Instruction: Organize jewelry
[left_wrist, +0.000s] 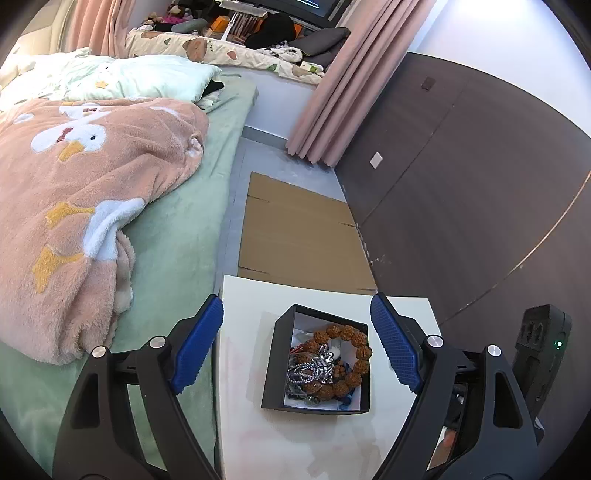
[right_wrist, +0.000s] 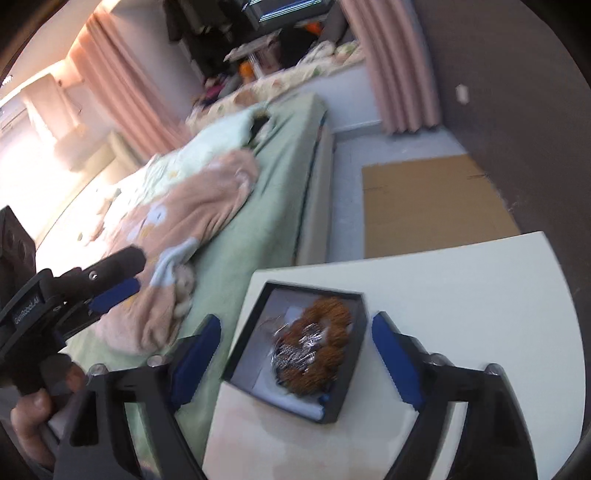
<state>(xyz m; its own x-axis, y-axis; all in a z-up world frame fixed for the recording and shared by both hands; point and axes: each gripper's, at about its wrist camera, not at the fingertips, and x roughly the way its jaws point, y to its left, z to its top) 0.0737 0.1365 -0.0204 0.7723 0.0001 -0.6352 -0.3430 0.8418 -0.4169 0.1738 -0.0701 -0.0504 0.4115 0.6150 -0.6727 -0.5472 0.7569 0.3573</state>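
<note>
A black open box (left_wrist: 275, 363) stands on a small white table (left_wrist: 243, 424). Inside lie a brown bead bracelet (left_wrist: 354, 350) and a tangle of silver chains (left_wrist: 312, 369). My left gripper (left_wrist: 297, 349) is open and empty, its blue pads (left_wrist: 197, 349) wide on either side of the box and above it. In the right wrist view the same box (right_wrist: 245, 332) holds the bracelet (right_wrist: 328, 314) and chains (right_wrist: 295, 354). My right gripper (right_wrist: 295, 358) is open and empty above the box. The left gripper (right_wrist: 110, 291) shows at the left, over the bed.
A bed with a green sheet (left_wrist: 177, 229) and a pink fleece blanket (left_wrist: 92, 192) lies left of the table. Flat cardboard (left_wrist: 299, 236) lies on the floor beyond the table. A dark wall panel (left_wrist: 461, 192) stands to the right. Pink curtains (left_wrist: 332, 92) hang at the back.
</note>
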